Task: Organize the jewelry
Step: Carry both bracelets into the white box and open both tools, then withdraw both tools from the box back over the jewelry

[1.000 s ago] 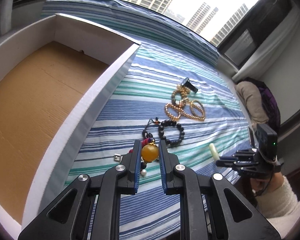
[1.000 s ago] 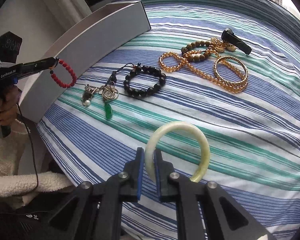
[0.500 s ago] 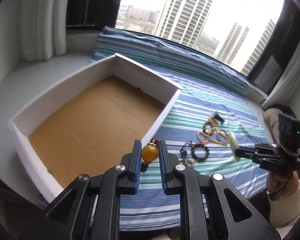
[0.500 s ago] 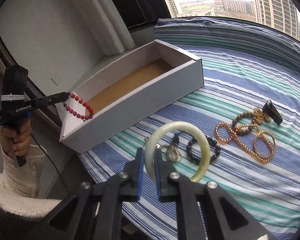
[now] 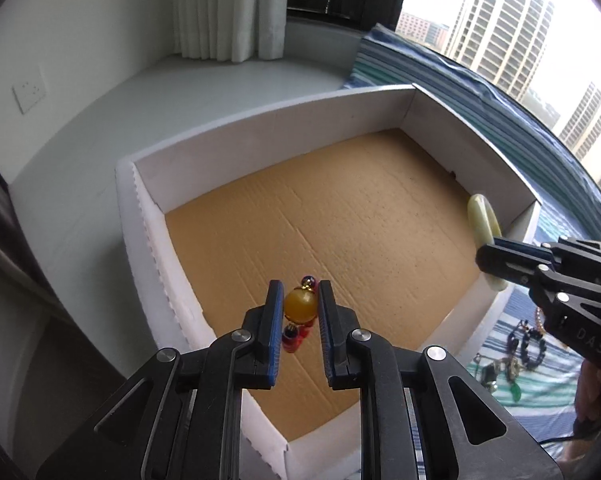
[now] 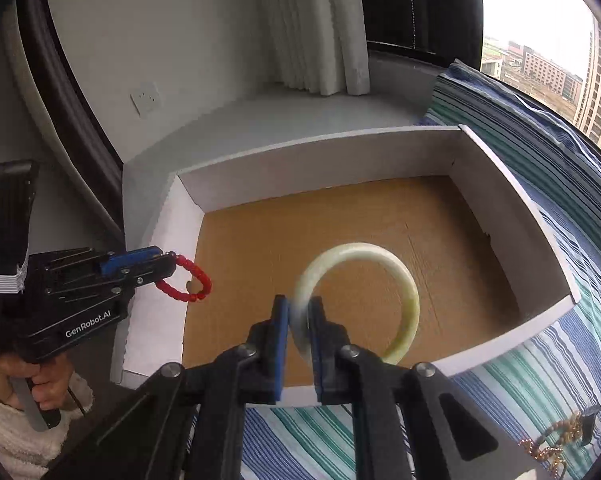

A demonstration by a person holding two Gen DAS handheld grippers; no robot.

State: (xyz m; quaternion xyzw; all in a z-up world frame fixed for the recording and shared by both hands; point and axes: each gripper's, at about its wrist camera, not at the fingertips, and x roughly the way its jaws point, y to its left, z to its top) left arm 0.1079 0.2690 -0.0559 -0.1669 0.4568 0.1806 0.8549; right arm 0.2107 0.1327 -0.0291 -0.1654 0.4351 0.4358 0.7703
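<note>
The box sits at the bed's left edge, against the sill. Beaded jewelry lies on the bed right of the box.

Both pieces carried over the box

The left hand-held gripper with its bead bracelet and the right hand-held gripper with its pale bangle moved from above the striped bed to above the box.

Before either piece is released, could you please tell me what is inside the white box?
The white box shows only its bare brown cardboard floor. The near corners are covered by the tools, so anything there cannot be seen.
</note>
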